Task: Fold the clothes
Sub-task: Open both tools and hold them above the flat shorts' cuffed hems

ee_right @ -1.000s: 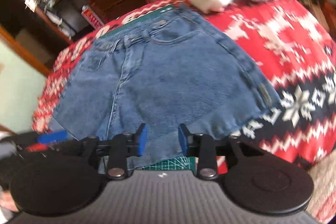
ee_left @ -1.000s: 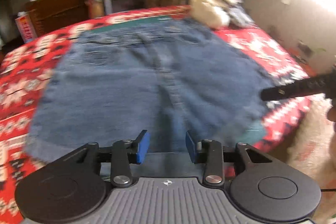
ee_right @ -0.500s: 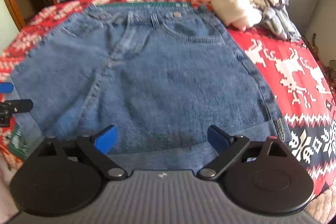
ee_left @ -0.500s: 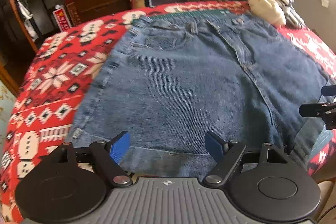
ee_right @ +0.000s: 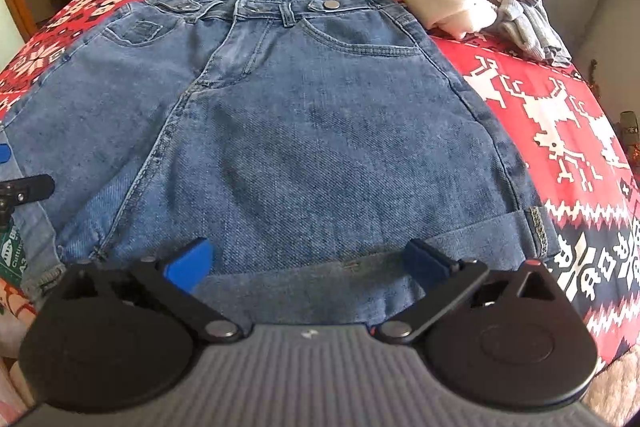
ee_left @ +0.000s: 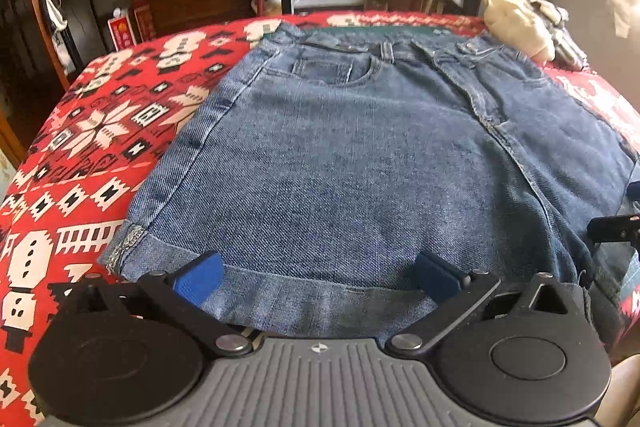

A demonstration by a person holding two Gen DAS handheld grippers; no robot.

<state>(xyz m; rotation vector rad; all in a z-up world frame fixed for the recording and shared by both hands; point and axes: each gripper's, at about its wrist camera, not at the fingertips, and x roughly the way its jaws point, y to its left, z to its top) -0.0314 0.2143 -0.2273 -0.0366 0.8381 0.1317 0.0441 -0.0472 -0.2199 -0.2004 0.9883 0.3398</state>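
My left gripper (ee_left: pixel 318 277) has its jaws spread wide over the near cuffed hem of the denim shorts (ee_left: pixel 360 155), gripping nothing. My right gripper (ee_right: pixel 306 263) is equally splayed over the other leg's hem. The shorts lie flat, twill-woven, on a red patterned blanket (ee_right: pixel 560 115).

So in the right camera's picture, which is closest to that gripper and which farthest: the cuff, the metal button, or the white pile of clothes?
From the right gripper:
1. Cuff, lying between its open fingers.
2. Metal button, straight ahead on the waistband.
3. White pile, far right, beyond the shorts' corner.
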